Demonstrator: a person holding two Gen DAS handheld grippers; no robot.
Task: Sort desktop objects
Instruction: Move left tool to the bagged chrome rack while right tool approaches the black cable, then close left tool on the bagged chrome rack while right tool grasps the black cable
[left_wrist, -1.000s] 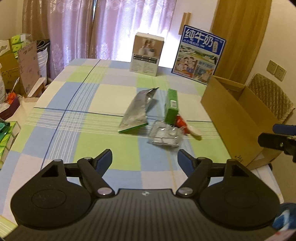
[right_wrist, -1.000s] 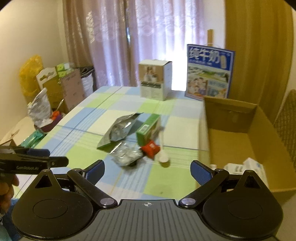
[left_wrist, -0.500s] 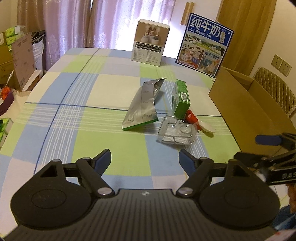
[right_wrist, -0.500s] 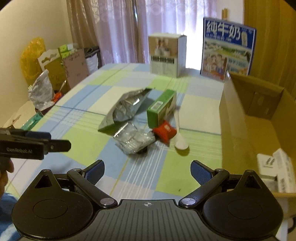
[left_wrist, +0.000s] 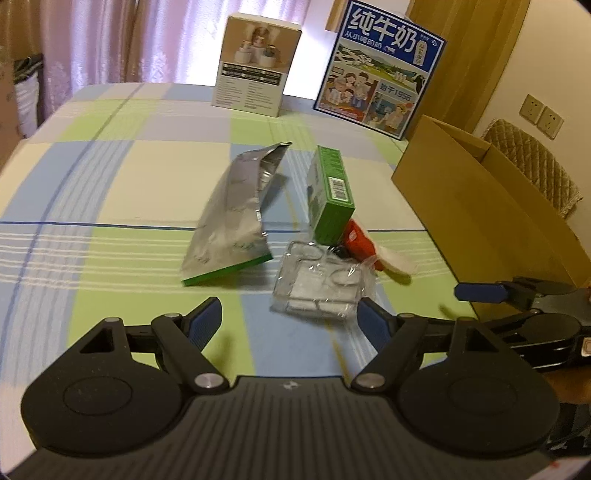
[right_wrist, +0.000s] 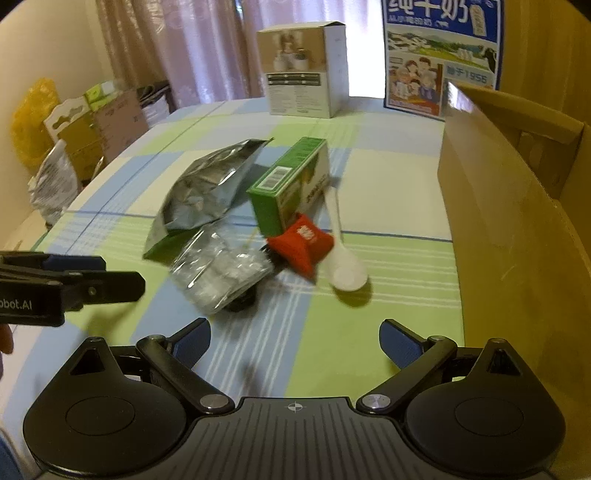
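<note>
Change: both grippers now sit lower and nearer the pile than a second ago; the clutter fills more of each wrist view. The objects themselves have not shifted.
Meaning for task: an approach, I judge; no pick begun, nothing yet lifted from this pile.
Left gripper (left_wrist: 289, 316): jaws spread wide, holding nothing, hovering over the cloth just short of the clear plastic tray.
Right gripper (right_wrist: 294, 336): jaws spread wide, empty, aimed at the pile's near edge, the box wall close on its right.
Pile location: middle of the checked tablecloth (left_wrist: 110, 177), just left of the box.
Foil pouch (left_wrist: 236, 206): one, silver with a green bottom edge, lying flat, top torn open.
Green carton (left_wrist: 330, 192): one, lying on its long side, barcode up, near end resting against the red packet.
Red packet (right_wrist: 301, 243): one, small, wedged between carton and spoon.
White spoon (right_wrist: 341, 254): one, plastic, bowl towards the grippers, handle running back beside the carton.
Clear plastic tray (left_wrist: 319, 284): one, crinkled, nearest the left gripper; something dark lies partly under it, unidentified.
Cardboard box (left_wrist: 487, 206): one, open-topped, at the table's right edge; contents not visible now.
Upright cartons at the far edge: two, a beige product box (left_wrist: 256, 62) and a blue milk carton (left_wrist: 380, 66).
</note>
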